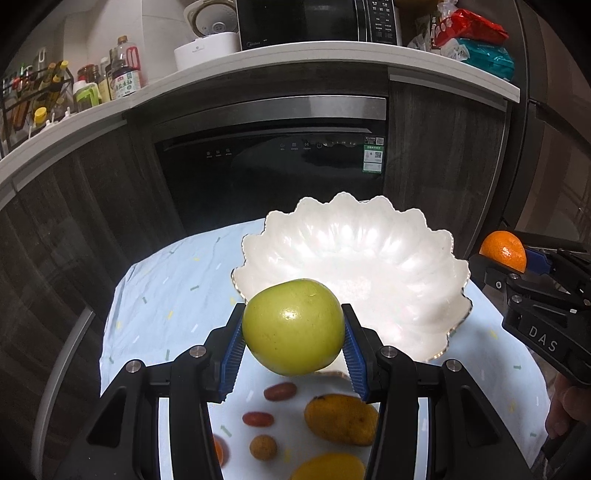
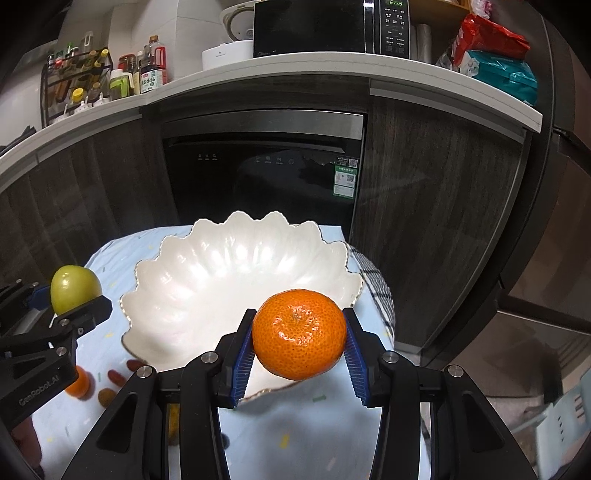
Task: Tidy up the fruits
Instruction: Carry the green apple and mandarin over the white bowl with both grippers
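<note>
Two grippers were each closed on a piece of fruit above the near rim of a white scalloped bowl [image 1: 369,251]. The left gripper [image 1: 293,343] had its blue ribbed fingers [image 1: 232,354] pressed against both sides of a green apple [image 1: 293,326], which hung in front of the bowl's near left edge. The right gripper [image 2: 299,350] clamped an orange [image 2: 300,334] the same way, its fingers [image 2: 355,354] tight on either flank, with the fruit over the bowl's near right edge.

From the left camera, the right gripper appeared at the right edge of the view, the orange [image 1: 503,251] showing above its black body. From the right camera, the left gripper sat at the left edge with the apple [image 2: 75,288] in its grasp.

The bowl [image 2: 236,273] held no fruit and rested on a pale blue cloth [image 1: 166,295] with small coloured marks, spread over the counter. Nearer than the bowl, loose fruit lay on the cloth: a yellow mango [image 1: 341,419], two small red oval fruits [image 1: 280,390], a small round brown fruit [image 1: 263,446], another yellow fruit [image 1: 327,467] at the bottom edge, and part of an orange one [image 1: 218,450] at the left, half hidden by the gripper.

Beyond the cloth stood a dark built-in dishwasher [image 1: 269,170] under a white worktop carrying a microwave [image 1: 317,20], bottles [image 1: 125,70] and snack bags [image 1: 476,40].
</note>
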